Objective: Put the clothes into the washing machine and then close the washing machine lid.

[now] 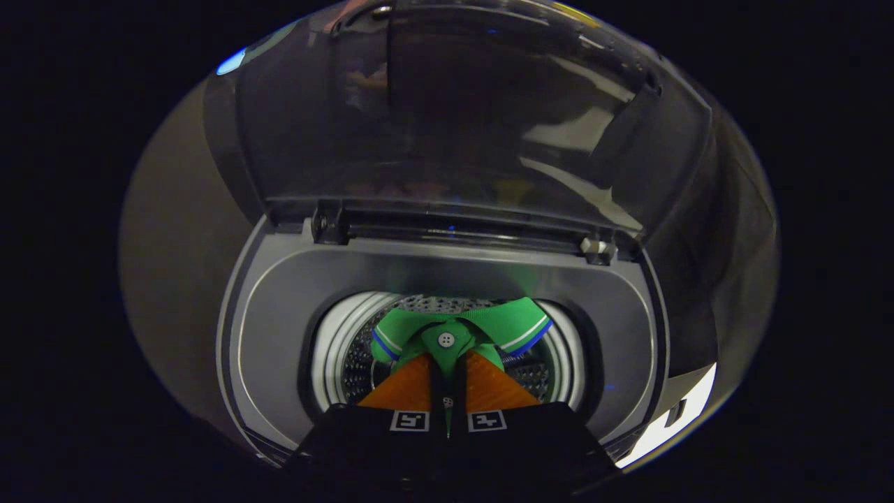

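Gripper view looks down into the top-loading washing machine point(279, 328), its glass lid point(447, 112) raised. Gripper point(448, 363) fingers pinch a green polo shirt point(489, 325) by its buttoned collar above the perforated drum point(349, 356). No readable writing.

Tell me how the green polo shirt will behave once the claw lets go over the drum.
The green polo shirt is probably floppy: its collar folds and sags around the claw, which looks shut on it. Likely light, since a pinch at the placket carries it. It should slump into the drum rather than roll, though a fold could catch on the drum's rim.
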A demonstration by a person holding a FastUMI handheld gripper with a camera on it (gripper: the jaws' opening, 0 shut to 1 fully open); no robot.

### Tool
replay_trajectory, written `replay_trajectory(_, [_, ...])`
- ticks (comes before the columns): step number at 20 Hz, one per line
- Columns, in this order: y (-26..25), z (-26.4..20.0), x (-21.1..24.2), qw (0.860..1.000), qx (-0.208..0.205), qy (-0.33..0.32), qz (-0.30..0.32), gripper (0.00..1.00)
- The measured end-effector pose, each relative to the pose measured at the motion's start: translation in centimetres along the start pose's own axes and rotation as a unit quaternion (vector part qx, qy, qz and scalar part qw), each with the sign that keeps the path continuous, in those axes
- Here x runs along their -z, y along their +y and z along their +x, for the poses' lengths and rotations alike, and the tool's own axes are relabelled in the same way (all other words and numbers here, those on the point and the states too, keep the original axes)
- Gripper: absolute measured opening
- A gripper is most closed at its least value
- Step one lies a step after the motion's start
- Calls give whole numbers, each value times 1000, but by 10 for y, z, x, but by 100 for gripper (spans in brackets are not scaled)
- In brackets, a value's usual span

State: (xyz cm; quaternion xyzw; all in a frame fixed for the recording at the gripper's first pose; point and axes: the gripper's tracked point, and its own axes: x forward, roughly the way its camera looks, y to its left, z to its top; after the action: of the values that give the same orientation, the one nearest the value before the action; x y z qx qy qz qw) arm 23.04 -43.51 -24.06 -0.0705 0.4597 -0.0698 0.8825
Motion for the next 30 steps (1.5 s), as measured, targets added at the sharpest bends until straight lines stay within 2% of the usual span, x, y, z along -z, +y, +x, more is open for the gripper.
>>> replay_trajectory(1, [-2, 5, 7, 1000, 8, 15, -2, 5])
replay_trajectory(2, [-3, 9, 16, 999, 7, 32, -4, 13])
replay_trajectory(4, [5, 13, 13, 999, -21, 29, 11, 56])
replay_trajectory(6, [3, 13, 12, 999, -21, 25, 14, 99])
replay_trajectory(16, [-9, -18, -15, 999, -14, -10, 29, 99])
replay_trajectory(23, [-22, -91, -92, 992, -11, -113, 46, 99])
replay_trajectory(30, [-35, -142, -163, 977, -19, -201, 71, 99])
